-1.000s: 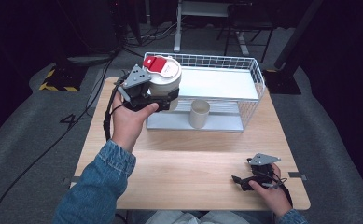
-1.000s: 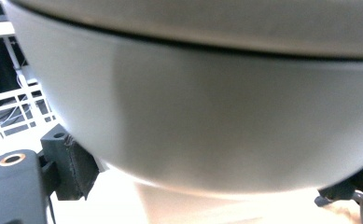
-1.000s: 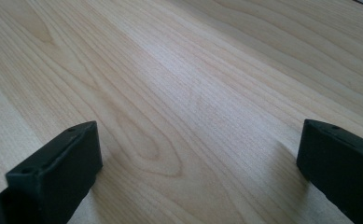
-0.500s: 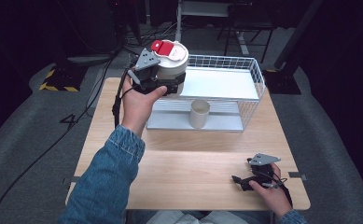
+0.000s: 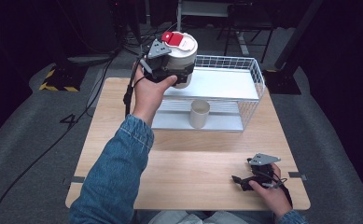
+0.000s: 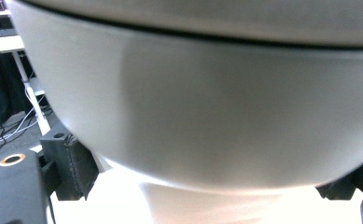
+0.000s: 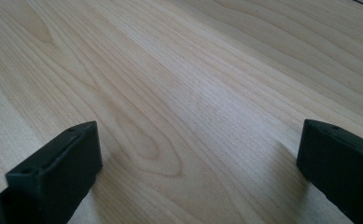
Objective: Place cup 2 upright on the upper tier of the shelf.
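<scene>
Left gripper: we see the left gripper (image 5: 172, 70) raised above the table's far left part, its jaws pinching a white tub (image 5: 183, 59) from both sides.
Tub: it has a white lid with a red tab (image 5: 172, 38) on top; we see it held in the air over the left end of the wire basket (image 5: 258, 79), touching nothing below. In the left gripper view its pale wall (image 6: 216, 112) sits right against the camera, with a black jaw at either lower corner.
Right gripper: we see the right gripper (image 5: 244, 179) low on the wooden table (image 5: 193, 158) near its front right corner, jaws spread wide with bare wood (image 7: 193, 107) between them.
Cup: a small beige cup (image 5: 199, 113) stands upright on the basket's lower shelf, well apart from the tub.
Sleeve: we note a denim sleeve (image 5: 116, 172) on the left arm.
</scene>
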